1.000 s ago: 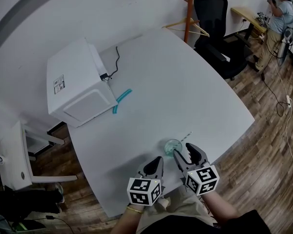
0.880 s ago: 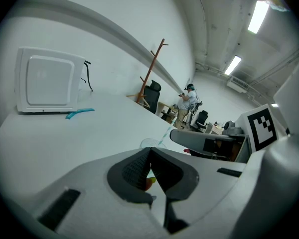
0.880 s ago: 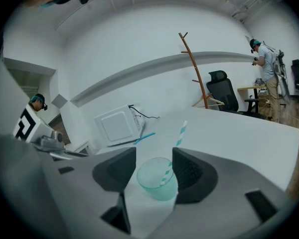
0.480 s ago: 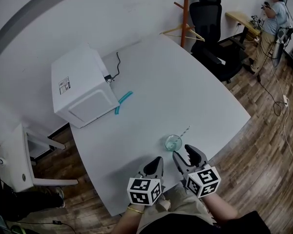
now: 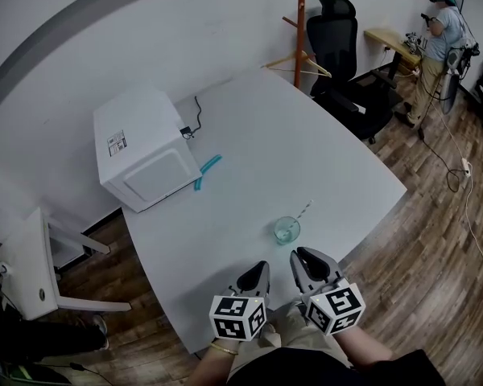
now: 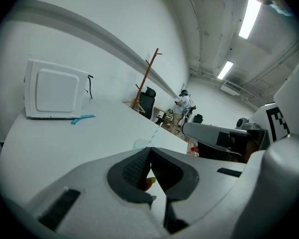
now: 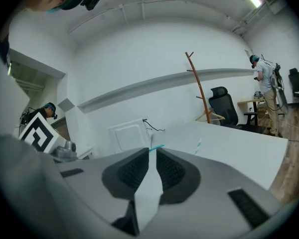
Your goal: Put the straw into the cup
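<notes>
Already, straw (image 5: 306, 210) is leaning away in cup (image 5: 286, 231).
Right gripper (image 5: 306, 257), nearer cup, is closing empty; left gripper (image 5: 259, 268) is resting shut.

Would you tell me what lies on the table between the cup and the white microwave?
A small teal object, close to the microwave; the rest up to the cup is bare table, per the head view.

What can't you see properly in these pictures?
- Cup, left gripper view: its lower part hides behind the left gripper.
- Label on the white box, head view: too small to read.
- Teal thing beside that box, head view: too small to name.
</notes>
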`<control>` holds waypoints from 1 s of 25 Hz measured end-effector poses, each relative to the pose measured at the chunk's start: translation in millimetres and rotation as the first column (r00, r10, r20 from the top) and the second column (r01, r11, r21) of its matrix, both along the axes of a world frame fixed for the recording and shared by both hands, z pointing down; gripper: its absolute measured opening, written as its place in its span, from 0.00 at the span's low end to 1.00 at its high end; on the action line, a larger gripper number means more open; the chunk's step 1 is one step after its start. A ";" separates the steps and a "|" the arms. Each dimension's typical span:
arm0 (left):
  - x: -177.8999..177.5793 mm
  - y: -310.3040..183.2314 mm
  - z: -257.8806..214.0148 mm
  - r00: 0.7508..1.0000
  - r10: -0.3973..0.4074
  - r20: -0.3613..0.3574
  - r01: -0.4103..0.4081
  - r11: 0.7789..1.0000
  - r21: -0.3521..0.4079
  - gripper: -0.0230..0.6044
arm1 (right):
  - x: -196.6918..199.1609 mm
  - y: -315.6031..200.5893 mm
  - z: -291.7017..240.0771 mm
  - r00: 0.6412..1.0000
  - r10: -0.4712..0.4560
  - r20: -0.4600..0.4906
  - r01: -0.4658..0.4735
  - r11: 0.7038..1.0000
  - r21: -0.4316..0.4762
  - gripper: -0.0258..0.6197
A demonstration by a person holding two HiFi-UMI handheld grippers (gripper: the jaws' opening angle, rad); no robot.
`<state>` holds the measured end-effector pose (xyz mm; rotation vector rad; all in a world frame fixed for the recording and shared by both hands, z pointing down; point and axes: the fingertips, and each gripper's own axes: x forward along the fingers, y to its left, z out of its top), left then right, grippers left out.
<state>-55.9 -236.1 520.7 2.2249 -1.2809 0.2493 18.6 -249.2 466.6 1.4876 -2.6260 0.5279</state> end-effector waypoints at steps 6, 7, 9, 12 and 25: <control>-4.2 18.6 -10.3 1.000 0.015 0.002 -0.015 1.000 0.023 0.07 | -3.6 19.7 -18.1 1.000 0.019 0.019 -0.019 0.999 0.046 0.11; -4.6 21.5 -11.8 1.000 0.018 0.002 -0.018 0.999 0.027 0.07 | -4.0 23.1 -20.1 1.000 0.020 0.023 -0.021 0.998 0.051 0.11; -5.4 27.1 -14.3 1.000 0.022 0.002 -0.022 0.999 0.034 0.07 | -4.9 30.1 -23.1 0.999 0.022 0.026 -0.023 0.998 0.059 0.11; -5.8 36.5 -17.4 0.999 0.031 0.006 -0.032 0.999 0.044 0.07 | -4.7 41.9 -27.4 0.999 0.028 0.026 -0.030 0.997 0.075 0.10; -9.8 63.8 -23.7 0.999 0.046 0.007 -0.047 0.997 0.068 0.07 | -11.2 72.0 -45.7 0.999 0.022 0.049 -0.028 0.991 0.134 0.10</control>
